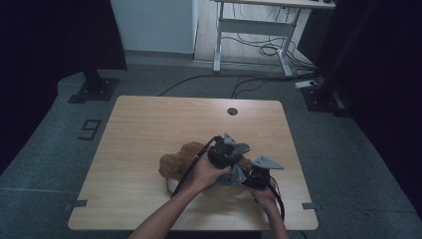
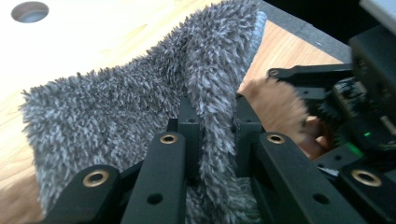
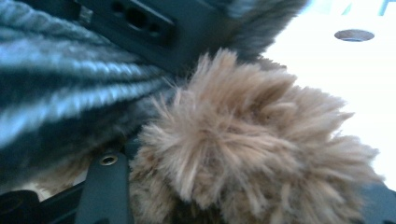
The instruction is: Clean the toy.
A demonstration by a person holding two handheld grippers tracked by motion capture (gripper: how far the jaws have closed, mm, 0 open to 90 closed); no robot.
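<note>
Centrally, plush toy (image 1: 174, 164), table (image 1: 149, 124) edges distant

A light wooden tabletop (image 1: 149, 149) carries a round cable hole (image 1: 232, 111) near its far edge. Grey carpet (image 1: 50, 149) surrounds it, marked with a dark figure "9" (image 1: 88, 129). Beyond stands a white-framed desk (image 1: 259, 25) with loose black cables (image 1: 263, 47) beneath. Black stand bases (image 1: 93, 89) sit at either side.

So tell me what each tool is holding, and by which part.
The left tool pinches a fold of the grey fuzzy cloth. The right tool has a tuft of the brown plush toy between its jaws; which part of the toy cannot be told.
</note>
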